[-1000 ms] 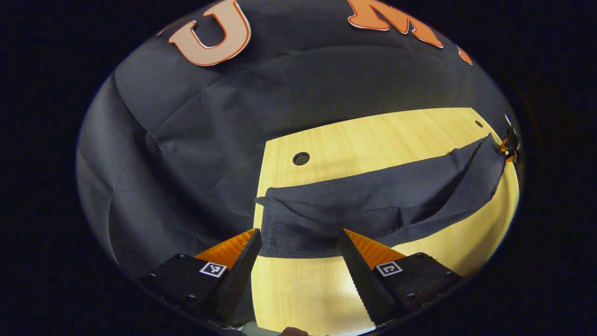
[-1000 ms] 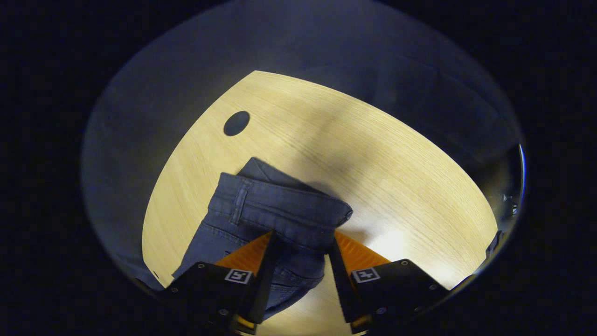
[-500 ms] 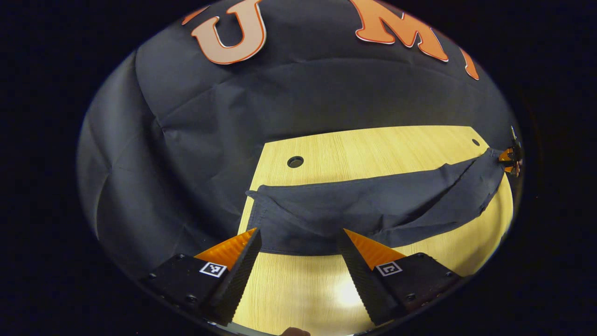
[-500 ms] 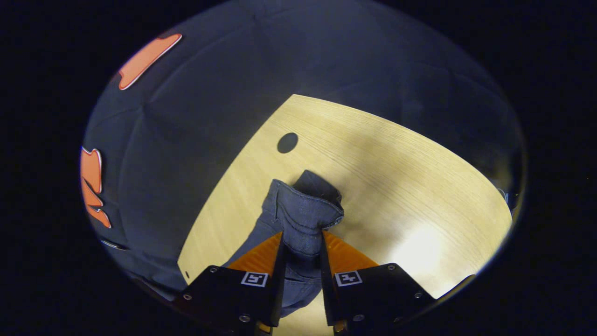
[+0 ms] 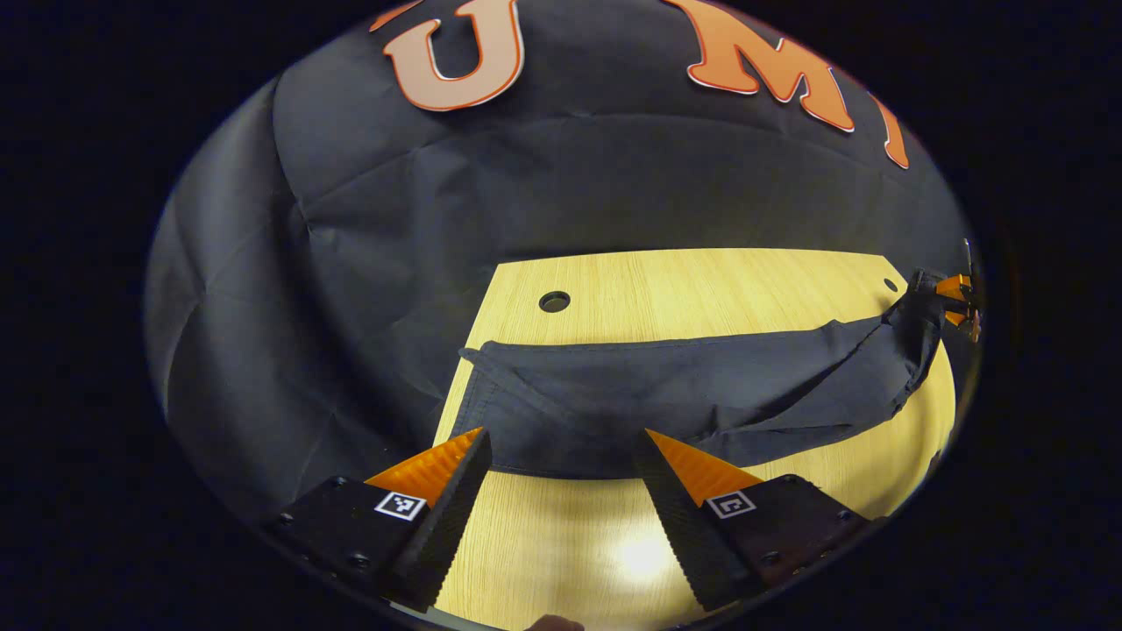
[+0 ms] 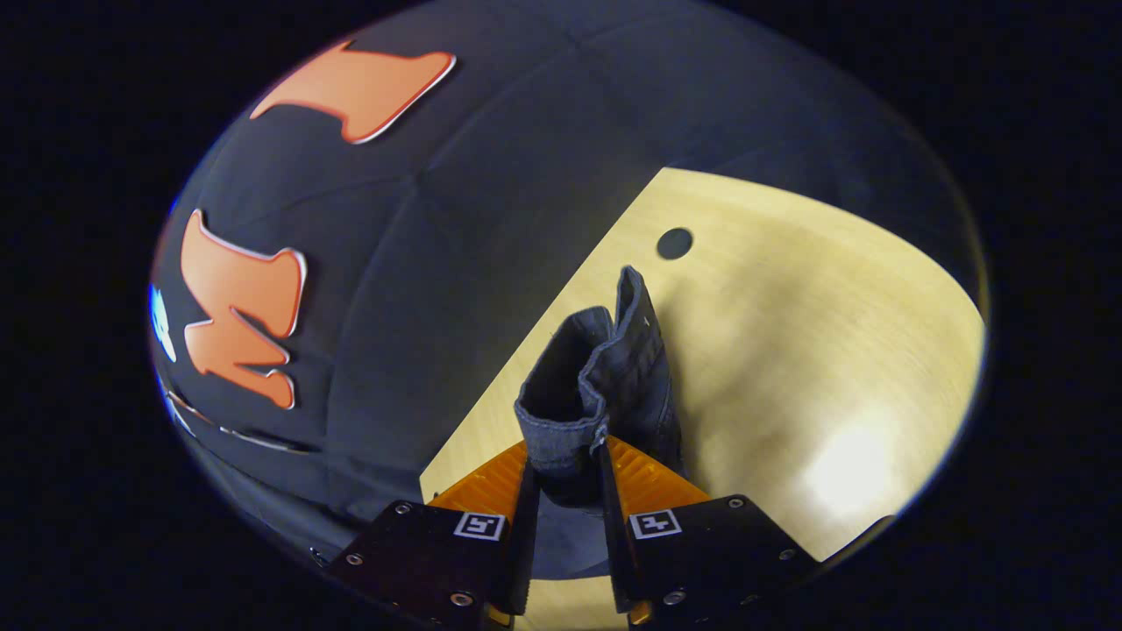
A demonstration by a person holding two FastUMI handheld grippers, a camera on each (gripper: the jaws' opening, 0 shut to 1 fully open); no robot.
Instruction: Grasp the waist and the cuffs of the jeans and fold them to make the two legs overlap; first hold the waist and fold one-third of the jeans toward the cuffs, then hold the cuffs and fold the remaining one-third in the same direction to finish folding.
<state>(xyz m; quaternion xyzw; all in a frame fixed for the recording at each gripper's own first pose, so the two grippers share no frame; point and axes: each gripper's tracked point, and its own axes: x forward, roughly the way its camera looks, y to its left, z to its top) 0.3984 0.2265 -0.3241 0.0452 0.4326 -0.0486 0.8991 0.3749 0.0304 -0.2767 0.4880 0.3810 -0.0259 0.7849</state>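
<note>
Two claws are at work over a pale wooden table (image 5: pixel 701 280). Nearest in the left gripper view, the left claw (image 5: pixel 565 456) hangs with its fingers spread wide and nothing between them, just short of the cuff end of the jeans (image 5: pixel 666 394). Beyond it the dark jeans stretch across the table as a long sagging band, the near end lying on the wood at the table's edge, the far end lifted toward the right claw (image 5: pixel 955 298), seen small and far off. In the right gripper view, the right claw (image 6: pixel 565 456) is closed tight on the bunched waist (image 6: pixel 596 377), both fingers pressing the denim, which stands up above the fingertips. Farther on, a round hole (image 6: pixel 674 243) shows in the tabletop, and behind it the black cloth wall (image 6: pixel 456 245).
</note>
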